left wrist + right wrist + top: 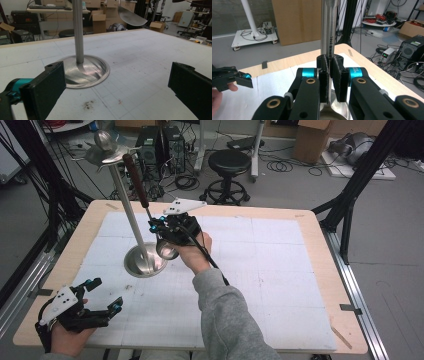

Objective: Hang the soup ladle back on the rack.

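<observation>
Your right gripper [330,60] has its tongs pressed together on the metal shank of the spoon [136,180]; the spoon stands nearly upright just beside the stand [127,210], with its bowl low by the stand's base [145,262] and its brown handle slanting up to the hooks [107,155] at the stand's top; whether the handle end touches a hook you cannot tell from here.

The main risk is the grip itself; the pads pinch a smooth, narrow shank low down, so the long handle above can swing and the spoon may pivot or slide between the pads if you tilt your wrist quickly. The second risk is the stand; it is tall on a small round base, so a sideways push from the handle against the hooks, or from the bowl against the pole, could rock or tip it.

Your left gripper [106,292] rests well in front of the stand, near the table's [320,270] front edge, with its tongs spread and nothing between them; it is too far off to steady the stand if it rocks.

The white mat [260,250] beside the stand is bare; a stool [229,162] stands on the floor well behind the stand and blocks nothing.
</observation>
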A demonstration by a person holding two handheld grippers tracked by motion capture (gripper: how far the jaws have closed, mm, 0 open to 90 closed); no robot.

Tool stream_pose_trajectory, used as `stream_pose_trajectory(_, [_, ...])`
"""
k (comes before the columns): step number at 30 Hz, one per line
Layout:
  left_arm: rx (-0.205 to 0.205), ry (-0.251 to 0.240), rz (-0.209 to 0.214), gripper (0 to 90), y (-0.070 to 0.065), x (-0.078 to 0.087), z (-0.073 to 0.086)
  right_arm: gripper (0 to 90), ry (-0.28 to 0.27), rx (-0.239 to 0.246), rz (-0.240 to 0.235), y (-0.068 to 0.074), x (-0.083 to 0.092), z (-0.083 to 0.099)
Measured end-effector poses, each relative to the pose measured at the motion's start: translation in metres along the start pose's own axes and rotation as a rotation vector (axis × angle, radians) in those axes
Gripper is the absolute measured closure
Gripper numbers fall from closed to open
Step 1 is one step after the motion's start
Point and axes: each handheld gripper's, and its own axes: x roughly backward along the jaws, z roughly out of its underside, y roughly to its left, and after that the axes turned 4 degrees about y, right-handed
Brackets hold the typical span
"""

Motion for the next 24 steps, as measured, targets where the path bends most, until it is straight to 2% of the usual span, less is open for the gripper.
stream_pose_trajectory(6, [0.004,0.000,-0.001,1.8,0.000,0.001,0.000,82.7,0.001,0.007,0.013,0.001,0.000,0.000])
stream_pose_trajectory(7, [0.002,0.000,-0.001,1.8,0.000,0.001,0.000,80.5,0.004,0.011,0.018,0.001,0.000,0.000])
stream_pose_trajectory(9, [0.003,0.002,-0.001,1.8,0.000,0.001,0.000,69.9,0.002,0.023,0.034,0.003,0.000,0.000])
stream_pose_trajectory(12, [-0.003,-0.002,0.003,1.8,-0.001,0.003,0.000,69.7,0.012,0.043,0.034,0.006,0.003,0.001])
stream_pose_trajectory(15, [-0.001,-0.009,0.001,1.8,0.000,0.004,0.000,60.1,0.014,0.068,0.034,0.006,0.007,0.004])
stream_pose_trajectory(18, [-0.002,-0.005,-0.001,1.8,0.000,0.003,0.000,48.0,-0.014,0.052,0.006,0.003,0.015,0.008])
stream_pose_trajectory(21, [0.002,-0.007,0.003,1.8,0.001,0.003,-0.001,39.5,-0.023,0.053,-0.002,0.001,0.020,0.010])
stream_pose_trajectory(24, [0.012,-0.035,0.000,1.8,0.003,0.005,-0.003,30.4,-0.042,0.044,-0.003,0.000,0.026,0.014])
